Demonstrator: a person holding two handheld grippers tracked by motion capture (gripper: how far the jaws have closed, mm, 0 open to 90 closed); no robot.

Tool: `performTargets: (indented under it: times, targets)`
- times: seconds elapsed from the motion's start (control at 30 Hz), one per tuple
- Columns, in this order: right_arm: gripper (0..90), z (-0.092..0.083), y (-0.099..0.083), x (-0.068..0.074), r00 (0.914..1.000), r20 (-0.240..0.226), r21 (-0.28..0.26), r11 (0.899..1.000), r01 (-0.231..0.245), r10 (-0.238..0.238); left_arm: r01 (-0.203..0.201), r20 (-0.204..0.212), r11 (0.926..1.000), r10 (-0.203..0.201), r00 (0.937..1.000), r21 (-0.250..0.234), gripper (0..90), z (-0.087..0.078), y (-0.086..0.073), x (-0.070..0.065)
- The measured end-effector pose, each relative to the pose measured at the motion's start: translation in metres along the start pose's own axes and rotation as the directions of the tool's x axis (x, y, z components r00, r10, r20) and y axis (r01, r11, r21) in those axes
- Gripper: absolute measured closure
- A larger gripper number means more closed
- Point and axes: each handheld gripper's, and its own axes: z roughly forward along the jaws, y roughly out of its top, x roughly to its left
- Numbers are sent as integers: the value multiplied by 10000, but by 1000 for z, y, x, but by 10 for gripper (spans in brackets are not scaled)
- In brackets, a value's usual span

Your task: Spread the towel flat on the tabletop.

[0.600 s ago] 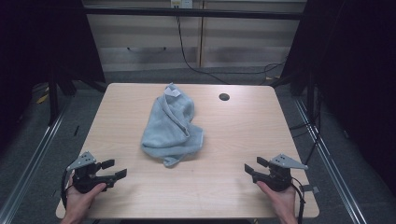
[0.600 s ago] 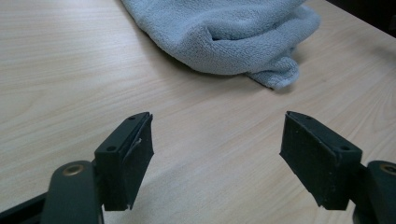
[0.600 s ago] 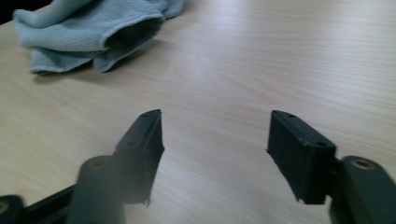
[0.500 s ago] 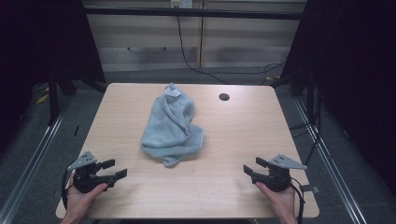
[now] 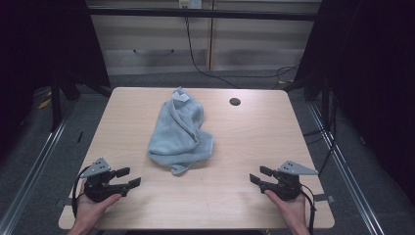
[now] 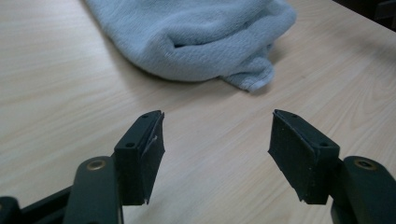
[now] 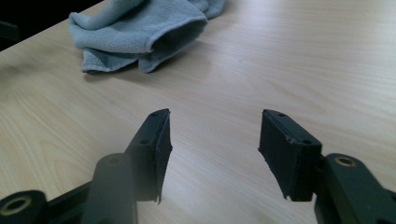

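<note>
Your left gripper (image 5: 128, 178) and right gripper (image 5: 258, 176) both hold their jaws wide apart with nothing between them, resting low at the lower left and lower right of the high view. The crumpled pale blue terry towel (image 5: 182, 131) lies on the light wooden table (image 5: 254, 132) at mid-frame, up and inward from each. Its long axis runs from top edge toward you, and its near corner sits somewhat closer to your left gripper.

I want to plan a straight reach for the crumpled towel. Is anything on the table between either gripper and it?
Nothing visible is. Only bare table lies between the open left gripper and the towel, and likewise for the open right gripper. The small dark hole sits far off, beyond the towel.
</note>
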Motion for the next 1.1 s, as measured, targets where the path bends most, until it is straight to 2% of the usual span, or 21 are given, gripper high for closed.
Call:
performTargets:
  times: [0.13, 0.2, 0.23, 0.3, 0.37, 0.4, 0.43, 0.47, 0.5, 0.6, 0.63, 0.67, 0.7, 0.77, 0.8, 0.83, 0.97, 1.0, 1.03, 1.07, 1.1]
  targets:
    - [469, 8, 7, 7, 9988, -432, 232, 9994, 259, -249, -204, -95, 9997, 203, 9997, -114, 386, 7, 14, -1]
    - [486, 16, 13, 8, 9977, -562, 338, 9987, 391, -371, -249, -540, 9997, 243, 9982, -90, 390, 13, 24, 2]
    - [493, 20, 17, 9, 9970, -696, 332, 9988, 365, -341, -238, -626, 9996, 229, 9978, -134, 388, 17, 29, 4]
    - [496, 29, 25, 9, 9943, -1021, 164, 9994, 320, -302, -174, -502, 9998, 167, 9986, -135, 383, 22, 39, 7]
    - [496, 37, 33, 11, 9936, -1042, 215, 9987, 455, -430, -189, -511, 9998, 186, 9985, -52, 375, 26, 47, 13]
    - [494, 47, 41, 11, 9910, -1177, 221, 9975, 664, -633, -85, -626, 9997, 69, 9980, -242, 374, 30, 52, 19]
    - [494, 47, 41, 11, 9910, -1177, 221, 9975, 664, -633, -85, -626, 9997, 69, 9980, -242, 370, 30, 52, 19]
    - [484, 57, 48, 11, 9892, -1315, 262, 9973, 689, -649, 56, -639, 9997, -71, 9979, -248, 361, 34, 53, 23]
    - [484, 57, 48, 11, 9892, -1315, 262, 9973, 689, -649, 117, -667, 9997, -132, 9977, -225, 361, 37, 55, 27]
    - [460, 74, 55, 12, 9863, -1443, 342, 9958, 853, -795, 351, -589, 9987, -372, 9976, -357, 348, 47, 56, 36]
    - [449, 86, 58, 14, 9845, -1540, 485, 9946, 920, -835, 496, -549, 9982, -515, 9972, -340, 331, 54, 55, 40]
    - [449, 86, 58, 14, 9845, -1540, 485, 9946, 920, -835, 496, -549, 9982, -515, 9972, -340, 329, 54, 55, 40]
    - [441, 99, 62, 16, 9815, -1624, 594, 9919, 1123, -1014, 515, -545, 9983, -530, 9971, -273, 327, 57, 54, 42]
    - [434, 105, 64, 17, 9806, -1653, 669, 9907, 1183, -1059, 450, -544, 9989, -457, 9975, -131, 319, 64, 52, 44]
    - [420, 118, 68, 20, 9774, -1779, 733, 9890, 1288, -1141, 496, -558, 9988, -497, 9972, -28, 312, 68, 51, 45]
    - [420, 118, 68, 20, 9774, -1779, 733, 9890, 1288, -1141, 434, -578, 9990, -425, 9974, 143, 312, 72, 49, 45]
    - [397, 140, 75, 28, 9727, -1983, 987, 9849, 1420, -1203, 426, -536, 9973, -393, 9978, 604, 327, 85, 42, 46]
    - [369, 150, 77, 32, 9726, -2018, 1169, 9830, 1413, -1158, 423, -527, 9965, -385, 9979, 717, 366, 88, 41, 46]
    - [369, 150, 77, 32, 9726, -2018, 1169, 9830, 1413, -1158, 365, -447, 9958, -329, 9985, 841, 366, 91, 40, 46]
    - [364, 155, 77, 33, 9725, -2032, 1216, 9826, 1404, -1138, 260, -405, 9954, -223, 9989, 925, 428, 93, 39, 44]
    - [361, 161, 76, 34, 9725, -2027, 1334, 9807, 1431, -1143, 136, -351, 9955, -104, 9993, 940, 530, 94, 38, 43]
